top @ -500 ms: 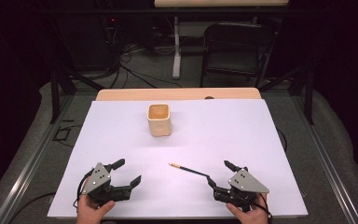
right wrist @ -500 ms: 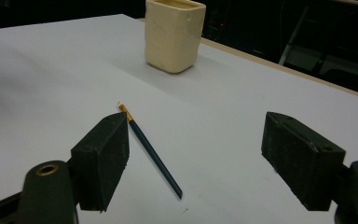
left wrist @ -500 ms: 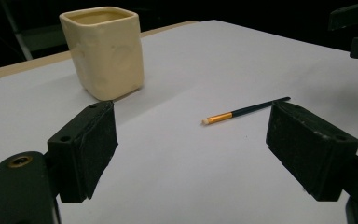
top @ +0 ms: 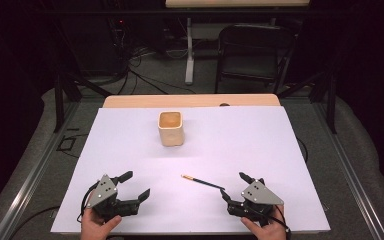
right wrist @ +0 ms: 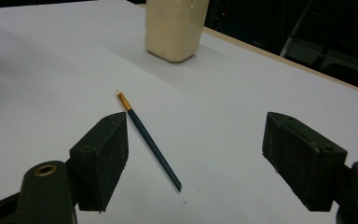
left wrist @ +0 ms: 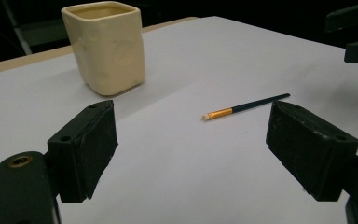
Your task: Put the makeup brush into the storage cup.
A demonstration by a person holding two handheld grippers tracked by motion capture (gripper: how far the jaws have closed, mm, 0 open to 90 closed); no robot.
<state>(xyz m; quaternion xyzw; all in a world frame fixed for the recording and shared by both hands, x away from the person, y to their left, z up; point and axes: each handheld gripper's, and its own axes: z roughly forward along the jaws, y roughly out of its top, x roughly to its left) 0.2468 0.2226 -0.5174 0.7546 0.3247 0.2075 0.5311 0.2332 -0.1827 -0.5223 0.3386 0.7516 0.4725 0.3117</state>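
While both grippers, left [top: 136, 184] and right [top: 234, 186], stand spread and empty, the brush [top: 203, 181] lies bare; the cup [top: 171, 128] stands at eleven o'clock, well apart.

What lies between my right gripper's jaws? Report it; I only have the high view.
Observer: In the right gripper view the right gripper is open. The thin paintbrush with a dark teal handle, gold ferrule and white tip lies flat on the white table cover. Its handle end is in the gap, close to the jaw at that view's left, ungripped.
Operator: Now describe the cup's walls.
Observer: In the left gripper view the cream square ceramic cup stands upright, and its walls are faintly dimpled.
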